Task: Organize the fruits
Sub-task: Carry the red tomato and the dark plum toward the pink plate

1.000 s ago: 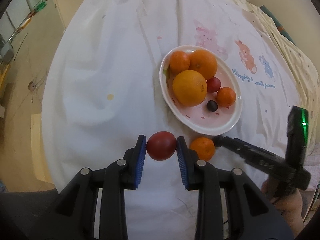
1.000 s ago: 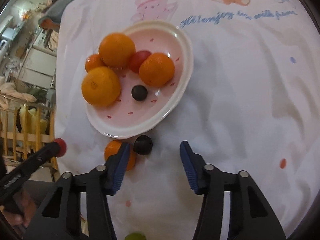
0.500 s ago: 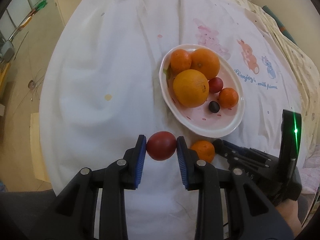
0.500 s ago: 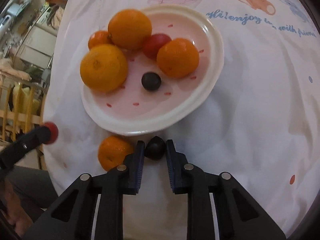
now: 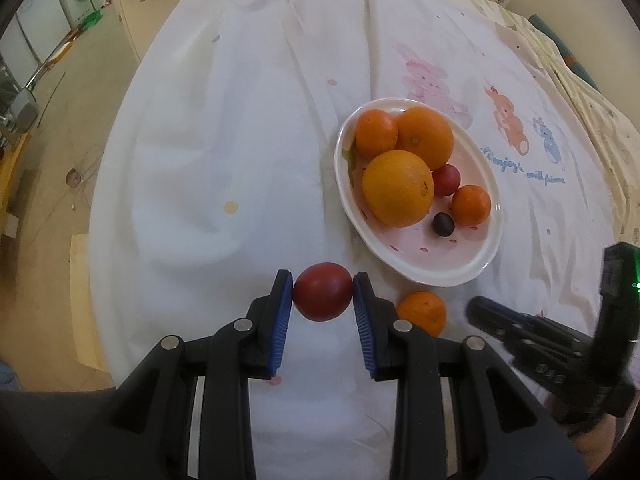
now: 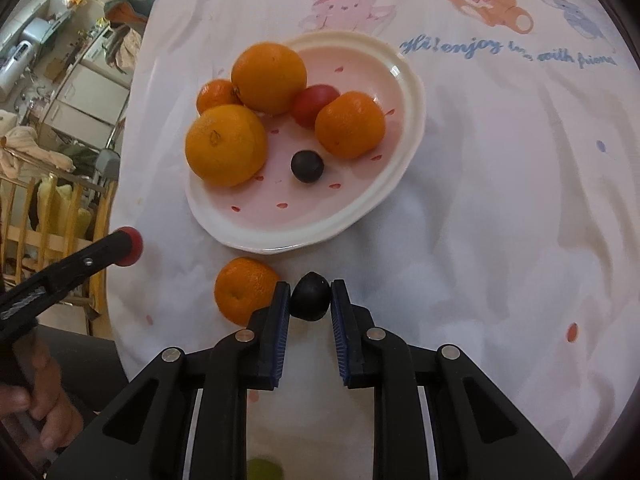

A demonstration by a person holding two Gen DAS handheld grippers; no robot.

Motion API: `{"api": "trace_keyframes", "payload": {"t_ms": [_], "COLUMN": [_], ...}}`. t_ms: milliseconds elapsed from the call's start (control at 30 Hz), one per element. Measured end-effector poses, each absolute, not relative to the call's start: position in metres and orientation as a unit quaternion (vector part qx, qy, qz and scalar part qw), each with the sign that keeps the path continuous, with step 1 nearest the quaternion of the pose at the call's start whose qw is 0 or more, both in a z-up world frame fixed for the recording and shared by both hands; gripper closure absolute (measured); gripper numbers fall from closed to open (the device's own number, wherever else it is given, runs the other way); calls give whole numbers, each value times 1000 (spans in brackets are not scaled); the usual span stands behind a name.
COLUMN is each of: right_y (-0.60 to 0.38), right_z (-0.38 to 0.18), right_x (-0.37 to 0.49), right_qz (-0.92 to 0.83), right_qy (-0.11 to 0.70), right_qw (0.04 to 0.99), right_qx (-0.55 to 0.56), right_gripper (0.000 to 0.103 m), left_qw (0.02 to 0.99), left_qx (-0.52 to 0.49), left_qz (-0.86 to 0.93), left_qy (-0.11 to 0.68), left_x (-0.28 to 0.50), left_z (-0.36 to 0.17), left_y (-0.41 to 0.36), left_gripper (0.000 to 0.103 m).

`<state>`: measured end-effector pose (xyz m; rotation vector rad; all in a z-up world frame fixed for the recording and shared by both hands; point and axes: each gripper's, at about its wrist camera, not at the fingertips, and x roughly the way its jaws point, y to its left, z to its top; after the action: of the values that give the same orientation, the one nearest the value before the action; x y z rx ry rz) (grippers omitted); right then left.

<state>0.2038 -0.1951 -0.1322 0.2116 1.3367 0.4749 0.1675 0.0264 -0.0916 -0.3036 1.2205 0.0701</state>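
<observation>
My left gripper (image 5: 322,294) is shut on a round red fruit (image 5: 322,291), held just above the cloth short of the plate. My right gripper (image 6: 310,298) is shut on a small dark plum (image 6: 310,297), a little above the cloth. A white oval plate (image 5: 464,272) (image 6: 360,208) holds two big oranges, two small mandarins, a red fruit and a dark plum (image 6: 307,165). One loose mandarin (image 5: 422,312) (image 6: 244,290) lies on the cloth between the grippers, near the plate's near rim. The right gripper (image 5: 480,310) shows at the lower right of the left wrist view.
A white cloth with cartoon animals (image 6: 488,8) and blue writing covers the round table. The table edge (image 5: 100,240) drops to the floor on the left. A green fruit (image 6: 262,470) peeks out under the right gripper. A wooden chair back (image 6: 60,216) stands beside the table.
The right gripper closed on the small dark plum beside the plate and lifted it slightly. The left gripper kept still with the red fruit.
</observation>
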Motion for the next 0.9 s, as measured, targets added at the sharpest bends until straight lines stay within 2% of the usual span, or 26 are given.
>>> {"api": "trace_keyframes", "payload": {"t_ms": [433, 900], "right_y": [-255, -268], "right_z": [-82, -39], "right_x": [195, 211], "right_qz": [225, 238], "right_qy": [547, 494], "right_qw": [778, 806], "right_qx": [211, 225], "right_gripper": [82, 81], "left_qw": [832, 872], "left_qx": [-123, -105], "left_qz": [41, 24], "left_qy": [539, 478], "left_x": [161, 159], "left_z": [-80, -41], "left_y": [33, 29], "left_gripper": [76, 76]}}
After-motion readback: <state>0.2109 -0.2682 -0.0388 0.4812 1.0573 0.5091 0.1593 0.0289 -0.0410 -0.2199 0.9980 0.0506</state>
